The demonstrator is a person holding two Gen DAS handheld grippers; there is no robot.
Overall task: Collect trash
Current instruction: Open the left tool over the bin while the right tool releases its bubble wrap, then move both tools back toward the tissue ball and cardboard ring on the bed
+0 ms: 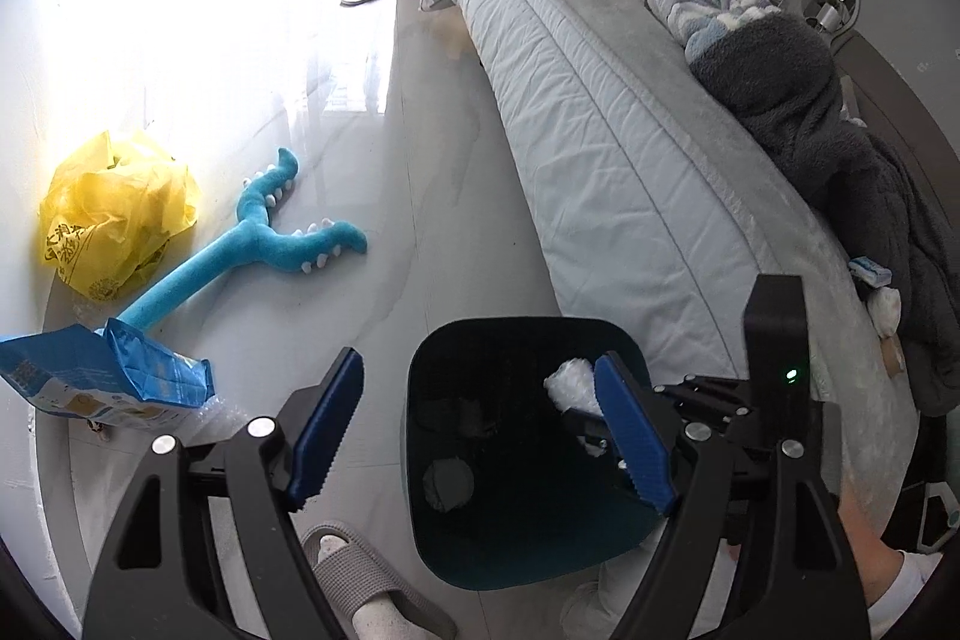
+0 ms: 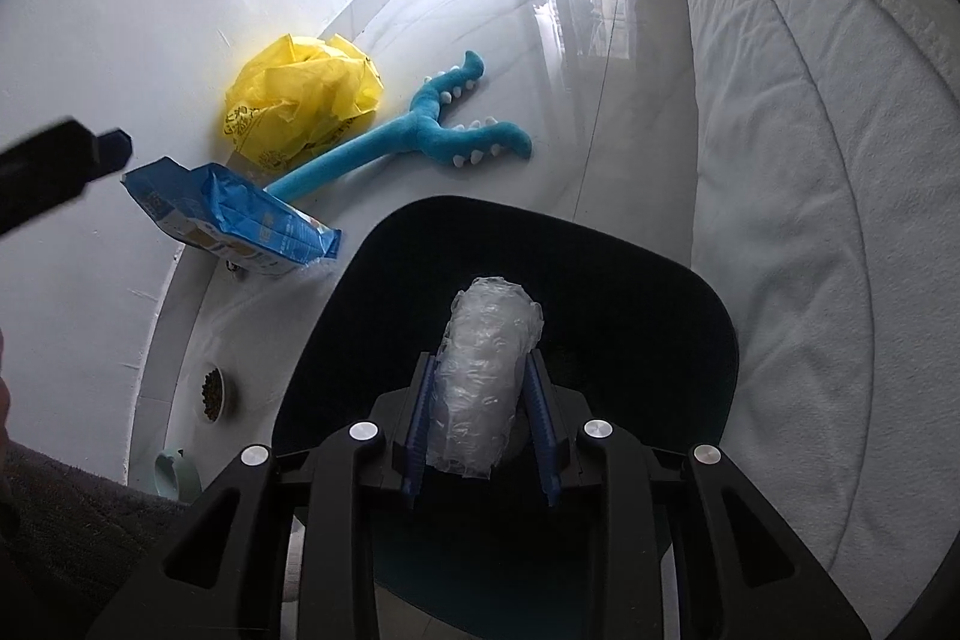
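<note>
A dark teal bin (image 1: pixel 516 532) stands on the floor beside the bed. In the left wrist view my left gripper (image 1: pixel 480 364) hangs above it, open, with nothing between its blue pads. My right gripper (image 2: pixel 480 361) is shut on a roll of clear bubble wrap (image 2: pixel 486 376) and holds it over the bin's mouth (image 2: pixel 690 292). The left view shows that wrap (image 1: pixel 567 388) as a white wad at the bin's far right. A crumpled yellow plastic bag (image 2: pixel 300 100) and a blue packet (image 2: pixel 240 220) lie by the wall.
A blue plush toy (image 1: pixel 264 244) lies on the floor between the bag and the bed (image 1: pixel 600 130). A person's foot in a grey slipper (image 1: pixel 360 580) stands left of the bin. A pet food bowl (image 2: pixel 211 394) sits by the wall. White crumpled paper (image 1: pixel 885 310) rests on the bed.
</note>
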